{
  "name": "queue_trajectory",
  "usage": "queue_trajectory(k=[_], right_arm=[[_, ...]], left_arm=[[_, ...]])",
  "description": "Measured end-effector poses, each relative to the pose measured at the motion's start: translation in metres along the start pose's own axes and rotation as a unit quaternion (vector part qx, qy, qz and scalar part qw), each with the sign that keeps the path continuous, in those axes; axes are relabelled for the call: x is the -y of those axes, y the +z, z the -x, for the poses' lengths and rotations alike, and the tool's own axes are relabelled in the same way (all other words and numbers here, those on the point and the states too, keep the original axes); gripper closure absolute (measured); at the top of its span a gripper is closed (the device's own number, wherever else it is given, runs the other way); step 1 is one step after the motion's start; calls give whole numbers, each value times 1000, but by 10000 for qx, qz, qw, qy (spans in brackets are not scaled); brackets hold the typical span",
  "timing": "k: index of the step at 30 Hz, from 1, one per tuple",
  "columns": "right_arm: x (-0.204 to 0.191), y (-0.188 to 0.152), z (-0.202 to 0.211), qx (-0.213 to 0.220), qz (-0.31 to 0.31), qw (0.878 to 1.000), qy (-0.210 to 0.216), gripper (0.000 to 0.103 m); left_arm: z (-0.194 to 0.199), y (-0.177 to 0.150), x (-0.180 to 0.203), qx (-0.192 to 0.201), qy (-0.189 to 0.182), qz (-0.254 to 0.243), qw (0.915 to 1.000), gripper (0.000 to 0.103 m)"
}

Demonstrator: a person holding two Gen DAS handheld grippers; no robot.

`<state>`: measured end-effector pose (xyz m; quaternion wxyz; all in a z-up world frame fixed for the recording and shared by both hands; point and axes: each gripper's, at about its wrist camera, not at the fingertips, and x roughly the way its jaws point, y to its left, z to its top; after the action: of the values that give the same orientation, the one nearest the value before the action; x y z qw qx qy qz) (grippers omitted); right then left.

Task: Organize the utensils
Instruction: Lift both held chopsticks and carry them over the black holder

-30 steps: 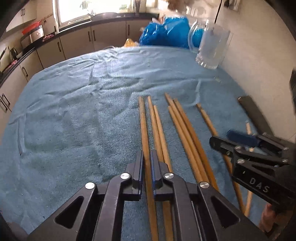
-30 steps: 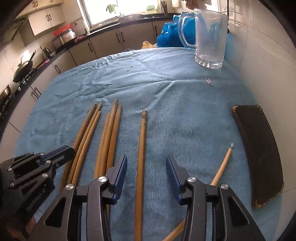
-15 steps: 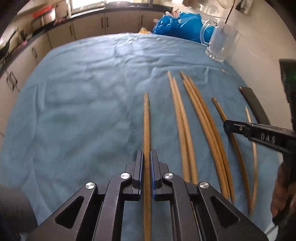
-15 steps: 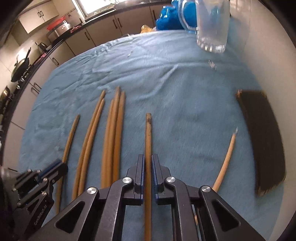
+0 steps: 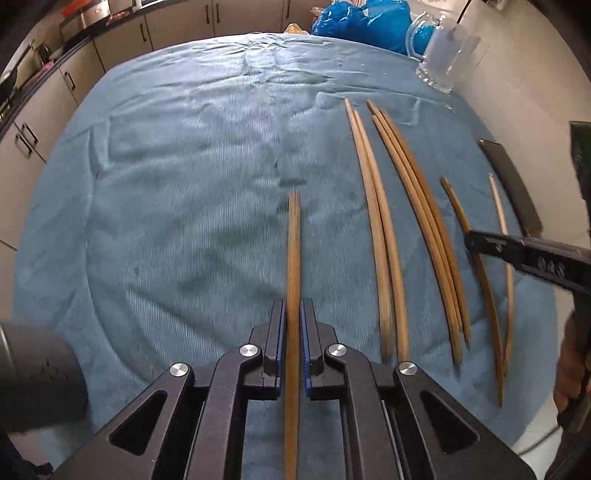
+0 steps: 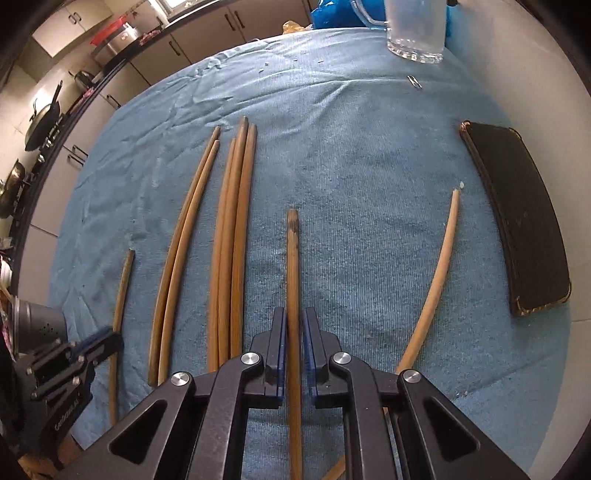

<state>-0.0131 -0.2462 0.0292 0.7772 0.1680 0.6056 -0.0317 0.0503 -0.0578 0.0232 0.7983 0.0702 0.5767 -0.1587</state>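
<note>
**Two Chopsticks Clamped, the Others Flat on the Blue Cloth**

Far left in the right wrist view: kitchen cabinets point(image 6: 92, 122) along the edge, a wok point(image 6: 42, 123) on the counter. Below that, the left gripper point(image 6: 99, 341) low at the cloth's near-left corner, clenched on a single brown chopstick point(image 5: 293, 280), pads pressed to both its sides; the stick runs straight ahead over the blue cloth point(image 5: 184, 184), well apart from the others.

Next to the right, flat on the cloth: a pair of chopsticks point(image 6: 184, 236) side by side and touching, then a bundle of three point(image 6: 232, 229), also touching one another, tips pointing away toward the far edge.

Centre of the right wrist view: the right gripper point(image 6: 293, 350), fingers clamped tight on a darker chopstick point(image 6: 293, 266) with a stained tip. Cannot tell whether either held stick is off the cloth or resting on it.

Further right: one pale, thin chopstick point(image 6: 441, 266) lying alone, its near end passing under the right gripper's body. Beyond it, near the cloth's right border, a flat black case point(image 6: 517, 218) with worn edges, apart from every stick.

Far right and back: a clear glass mug point(image 6: 415, 33) upright by the wall, a blue plastic bag point(image 5: 362, 18) behind it, a small metal clip point(image 6: 414, 82) on the cloth just in front of the mug.
</note>
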Motion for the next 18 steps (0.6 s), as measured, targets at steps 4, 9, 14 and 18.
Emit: queue_trajectory(k=[4,9,14,18], right_arm=[[-5,11,-6,-129,100,9997,-176,88],[-13,28,-12,-175,236,9984,-487,80],[-21,44,-20,-202,285,9967,-737,80],[-33,51,-27,-170,398,9960,-786,80]], left_arm=[[-6,19,4,-83,125,15,9999,96],[-10,29,-1,-82,109,71,9999,96],[-14,40,-1,-131,80,67,9999,96],[-16,47,-7,-94,-72,230,9997,94]])
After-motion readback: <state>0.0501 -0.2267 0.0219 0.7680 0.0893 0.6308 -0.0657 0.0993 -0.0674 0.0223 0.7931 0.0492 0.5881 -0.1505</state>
